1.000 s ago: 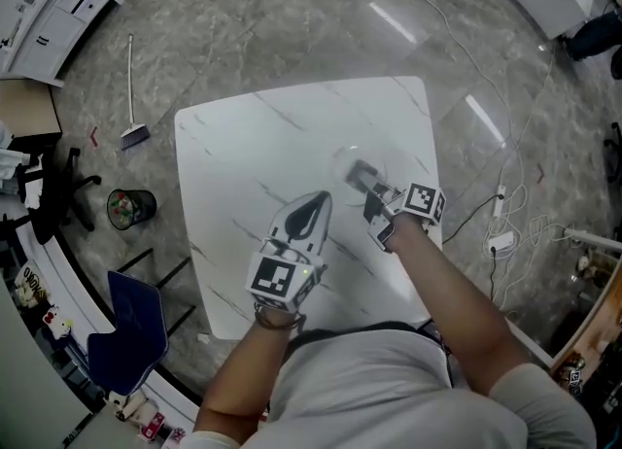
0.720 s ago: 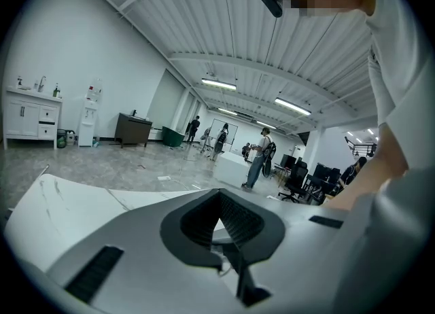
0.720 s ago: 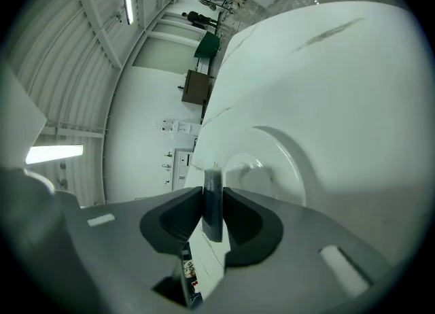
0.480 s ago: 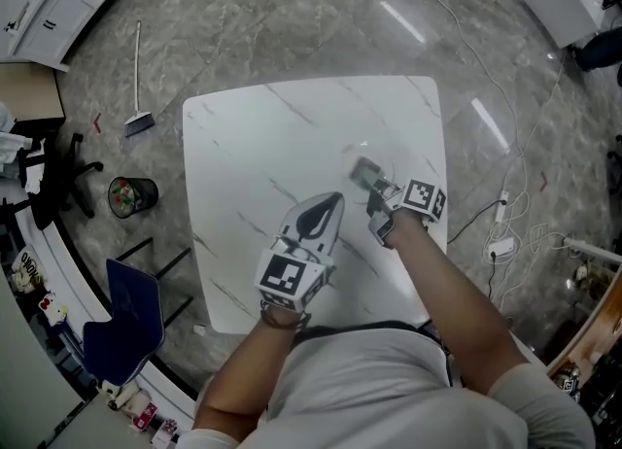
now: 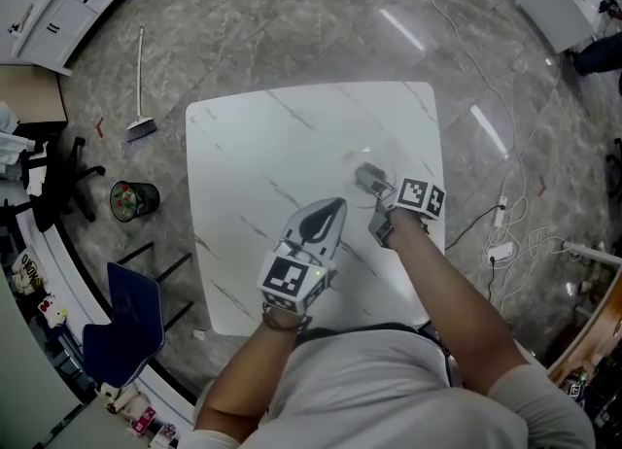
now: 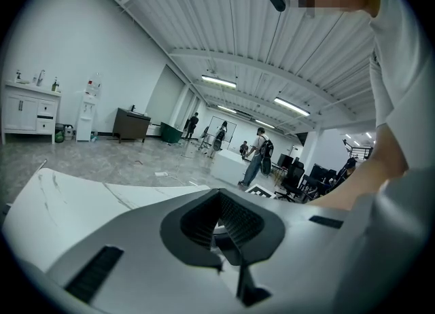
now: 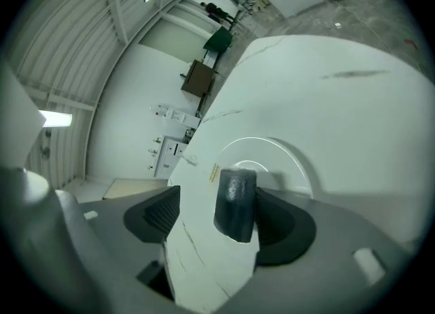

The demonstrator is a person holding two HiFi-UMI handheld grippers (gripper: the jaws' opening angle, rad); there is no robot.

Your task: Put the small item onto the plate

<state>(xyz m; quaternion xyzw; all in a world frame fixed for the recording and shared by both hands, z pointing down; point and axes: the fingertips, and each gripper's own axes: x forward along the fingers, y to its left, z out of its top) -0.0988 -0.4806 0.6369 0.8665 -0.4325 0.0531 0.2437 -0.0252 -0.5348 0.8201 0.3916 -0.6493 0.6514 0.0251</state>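
Observation:
A small dark grey cylinder [image 7: 236,204] stands upright between the jaws of my right gripper [image 7: 224,200], at the near rim of a white plate [image 7: 285,153]. The jaws are opening. The left pad stands well off the cylinder and the right pad is close beside it. From the head view, the cylinder [image 5: 369,180] rests at the plate [image 5: 352,157], just ahead of the right gripper [image 5: 377,206]. My left gripper [image 5: 335,204] hovers over the table to the left, its jaws shut with nothing between them. The same left gripper [image 6: 219,196] faces across the table.
The white marble-pattern table [image 5: 253,146] has rounded corners. Its right edge lies close to my right hand. On the floor are a waste bin [image 5: 134,199], a blue chair [image 5: 126,326], a broom [image 5: 140,126] and cables [image 5: 505,214].
The right gripper's jaws look slightly wider apart around the dark cylinder. The cylinder stays at the plate. The left gripper has not moved.

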